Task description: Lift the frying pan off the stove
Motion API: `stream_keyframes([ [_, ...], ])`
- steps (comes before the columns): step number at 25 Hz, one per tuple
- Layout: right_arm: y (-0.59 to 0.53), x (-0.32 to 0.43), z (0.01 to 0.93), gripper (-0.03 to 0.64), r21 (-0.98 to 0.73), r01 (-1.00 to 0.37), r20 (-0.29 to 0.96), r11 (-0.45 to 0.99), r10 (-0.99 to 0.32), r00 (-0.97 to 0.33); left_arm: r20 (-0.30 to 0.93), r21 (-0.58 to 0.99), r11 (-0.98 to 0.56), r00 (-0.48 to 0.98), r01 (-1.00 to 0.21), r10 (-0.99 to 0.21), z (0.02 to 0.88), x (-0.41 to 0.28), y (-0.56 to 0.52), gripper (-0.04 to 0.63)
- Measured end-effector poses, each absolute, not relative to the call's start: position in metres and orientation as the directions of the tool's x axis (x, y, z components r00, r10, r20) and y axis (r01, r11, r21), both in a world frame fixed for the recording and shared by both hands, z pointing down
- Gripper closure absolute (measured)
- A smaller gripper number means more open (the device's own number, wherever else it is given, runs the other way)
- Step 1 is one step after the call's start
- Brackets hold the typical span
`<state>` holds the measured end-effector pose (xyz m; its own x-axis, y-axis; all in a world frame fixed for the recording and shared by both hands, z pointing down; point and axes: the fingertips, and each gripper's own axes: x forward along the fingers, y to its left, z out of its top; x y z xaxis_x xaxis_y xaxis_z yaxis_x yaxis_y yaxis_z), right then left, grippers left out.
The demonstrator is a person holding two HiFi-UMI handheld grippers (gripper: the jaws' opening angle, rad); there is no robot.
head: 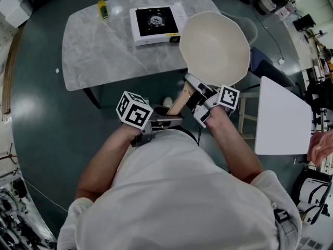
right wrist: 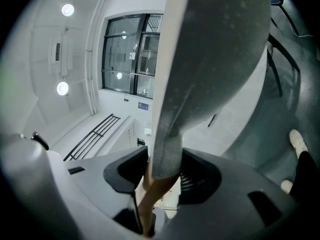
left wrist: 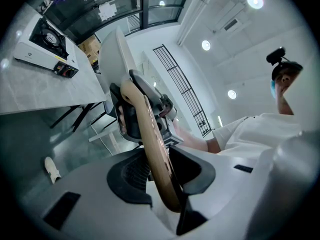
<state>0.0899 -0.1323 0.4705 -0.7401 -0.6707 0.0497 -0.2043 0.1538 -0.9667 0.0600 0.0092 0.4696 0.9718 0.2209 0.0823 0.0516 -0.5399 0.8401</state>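
The cream frying pan (head: 214,47) hangs in the air to the right of the table, clear of the portable stove (head: 156,24). Its wooden handle (head: 180,102) slants down toward the person. My left gripper (head: 167,120) is shut on the handle's lower end; in the left gripper view the handle (left wrist: 155,154) runs between the jaws (left wrist: 161,176), with the pan (left wrist: 114,59) beyond. My right gripper (head: 200,104) is shut higher up, where the handle meets the pan. In the right gripper view the pan's grey underside (right wrist: 215,54) fills the middle above the jaws (right wrist: 161,176).
The stove sits at the far side of the grey marble table (head: 99,46), with a yellow bottle (head: 102,7) to its left. A white board (head: 281,116) stands to the right and a chair (head: 260,64) is below the pan. A person's hand (head: 321,146) shows at the right edge.
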Motion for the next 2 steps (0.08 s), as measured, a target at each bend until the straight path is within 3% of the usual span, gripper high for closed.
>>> stream_keyframes([
  [2,-0.1192,0.0906,0.4652,0.433,-0.966,-0.204,0.045,0.16,-0.67,-0.741,0.084,0.837,-0.545,0.972,0.051,0.221,0.4648,0.0606,0.0224,0.471],
])
